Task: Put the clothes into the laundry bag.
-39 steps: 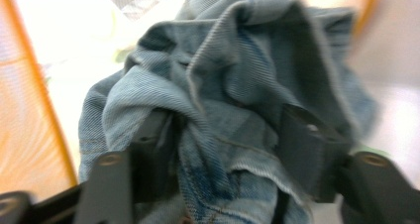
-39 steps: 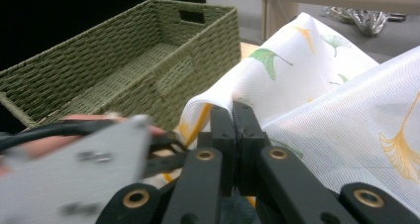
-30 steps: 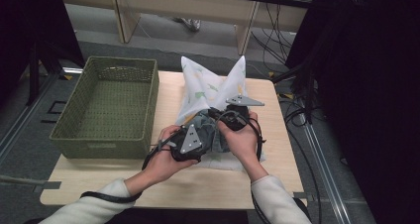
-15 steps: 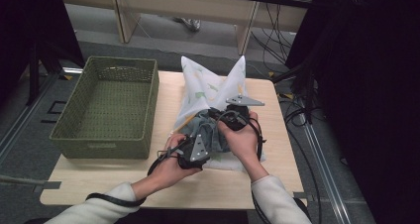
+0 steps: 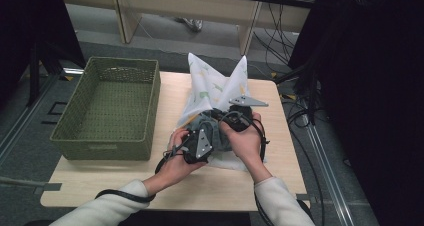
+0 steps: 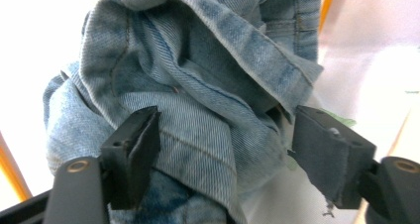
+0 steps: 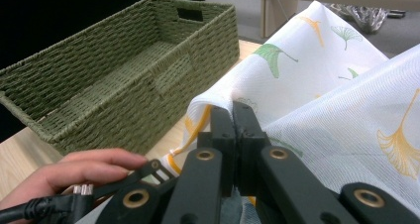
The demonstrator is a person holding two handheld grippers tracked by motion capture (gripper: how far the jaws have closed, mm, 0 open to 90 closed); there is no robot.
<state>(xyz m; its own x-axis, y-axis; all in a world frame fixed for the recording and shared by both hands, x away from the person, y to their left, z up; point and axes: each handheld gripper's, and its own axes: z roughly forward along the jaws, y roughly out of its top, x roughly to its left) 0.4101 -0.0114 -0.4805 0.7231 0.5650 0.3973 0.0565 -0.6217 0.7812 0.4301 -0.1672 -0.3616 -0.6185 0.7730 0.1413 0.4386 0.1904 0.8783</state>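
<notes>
A white cloth bag [image 5: 216, 85] printed with green and yellow leaves stands open on the wooden table [image 5: 220, 188]. Crumpled blue jeans [image 5: 210, 123] sit at its mouth. My left gripper [image 5: 214, 131] points into the bag. In the left gripper view the jeans [image 6: 198, 60] bulge between its jaws, which have just been opening; my left gripper [image 6: 225, 117] stands open around the denim. My right gripper [image 5: 220, 116] is to the right of the jeans. In the right gripper view my right gripper [image 7: 233, 110] is shut on the bag's orange-hemmed edge [image 7: 198, 122].
A green woven basket [image 5: 102, 148] stands empty at the left of the table, its side [image 7: 163, 85] close to the bag. A hand [image 7: 74, 172] with a cable lies low between basket and bag. Cables and desk legs lie on the floor beyond the table.
My left hand has moved a little down and right toward the bag, with its gripper on the jeans. The right hand and the bag's edge have kept still.
</notes>
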